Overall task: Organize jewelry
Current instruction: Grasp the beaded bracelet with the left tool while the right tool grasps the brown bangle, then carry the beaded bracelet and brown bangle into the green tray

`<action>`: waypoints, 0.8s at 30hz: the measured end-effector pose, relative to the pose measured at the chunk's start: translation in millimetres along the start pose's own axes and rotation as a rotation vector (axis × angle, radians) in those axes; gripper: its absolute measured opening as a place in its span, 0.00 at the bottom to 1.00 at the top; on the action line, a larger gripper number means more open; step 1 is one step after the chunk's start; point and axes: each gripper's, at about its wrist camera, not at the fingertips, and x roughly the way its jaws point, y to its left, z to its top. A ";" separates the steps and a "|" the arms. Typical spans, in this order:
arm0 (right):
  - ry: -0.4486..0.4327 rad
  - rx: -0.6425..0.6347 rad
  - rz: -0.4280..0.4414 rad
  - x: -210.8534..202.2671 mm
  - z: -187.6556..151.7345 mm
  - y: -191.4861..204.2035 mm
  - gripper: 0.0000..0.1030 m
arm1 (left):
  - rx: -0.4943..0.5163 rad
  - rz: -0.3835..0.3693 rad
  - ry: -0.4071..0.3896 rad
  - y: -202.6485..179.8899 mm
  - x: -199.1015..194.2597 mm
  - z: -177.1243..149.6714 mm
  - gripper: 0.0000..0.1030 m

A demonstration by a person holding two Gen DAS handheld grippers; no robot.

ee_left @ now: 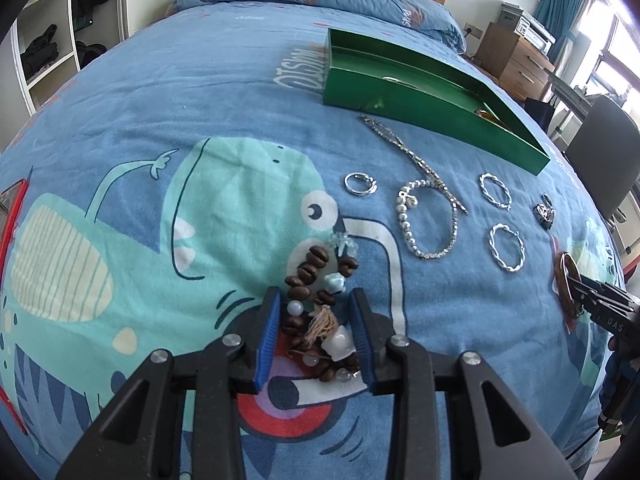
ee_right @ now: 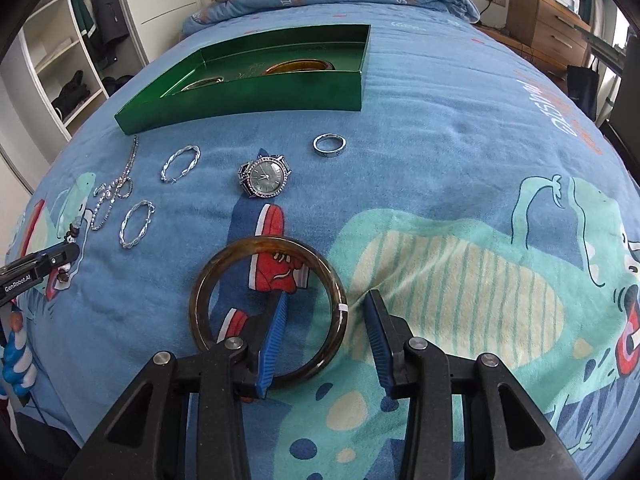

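Straddling my brown bean-and-pearl bracelet (ee_left: 318,312) on the blue bedspread (ee_left: 240,112), my left gripper (ee_left: 316,316) stands apart; my right gripper (ee_right: 326,320), likewise unclosed, brackets the amber bangle's (ee_right: 268,312) rim.

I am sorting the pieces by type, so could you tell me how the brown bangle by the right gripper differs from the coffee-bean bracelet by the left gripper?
The brown bangle is one smooth rigid hoop; the coffee-bean bracelet is strung from separate beads with a tassel. The bangle lies open and round; the bracelet lies bunched in a heap. Both lie on the blue bedspread, outside the green tray.
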 end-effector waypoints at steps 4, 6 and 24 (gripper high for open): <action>-0.011 -0.004 -0.014 -1.3 -2.1 1.3 0.39 | -0.017 -0.007 -0.004 3.4 -1.4 -1.0 0.23; -0.014 -0.002 -0.020 -1.3 -2.6 2.7 0.36 | -0.024 -0.008 -0.004 4.4 -2.3 -0.7 0.19; -0.078 0.005 -0.121 -27.5 -6.7 16.7 0.09 | 0.013 0.077 -0.021 -8.6 -16.2 7.2 0.09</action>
